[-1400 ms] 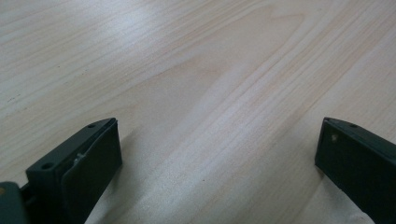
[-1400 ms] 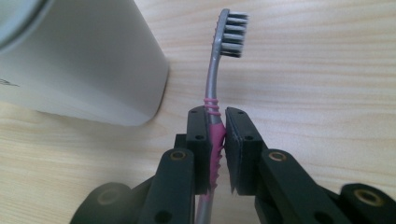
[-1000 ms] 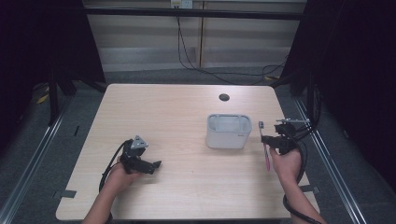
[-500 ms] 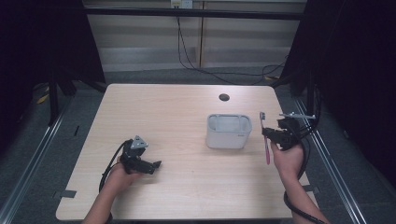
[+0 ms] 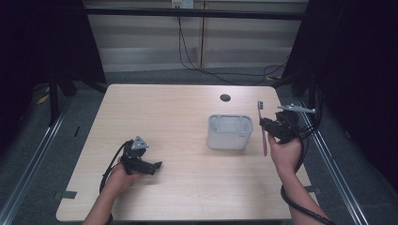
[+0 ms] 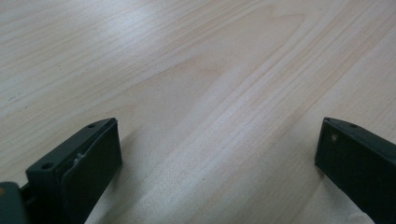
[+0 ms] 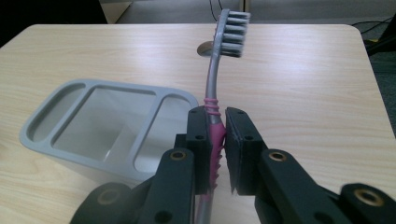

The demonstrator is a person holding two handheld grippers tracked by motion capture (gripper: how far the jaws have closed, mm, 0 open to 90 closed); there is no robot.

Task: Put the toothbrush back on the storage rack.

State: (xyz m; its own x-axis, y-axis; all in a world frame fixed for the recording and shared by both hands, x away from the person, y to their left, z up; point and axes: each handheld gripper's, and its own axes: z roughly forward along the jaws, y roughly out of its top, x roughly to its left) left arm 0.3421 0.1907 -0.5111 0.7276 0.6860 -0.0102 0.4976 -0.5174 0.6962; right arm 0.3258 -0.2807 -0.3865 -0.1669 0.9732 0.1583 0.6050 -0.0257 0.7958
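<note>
Toothbrush (image 7: 215, 116): we are clamping its pink handle in the right tool (image 7: 218, 140), bristles up, just right of the grey holder (image 5: 229, 131) | left tool (image 5: 151, 165): we are resting it on the table (image 5: 178, 108) with jaws apart, gripping nothing.

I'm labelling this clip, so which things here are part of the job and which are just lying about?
In the job:
- toothbrush, clamped bristles-up in the right gripper
- grey holder with three compartments, beside it

Just lying about:
- left gripper, open on the table, holding nothing
- round dark spot near the table's far edge
</note>
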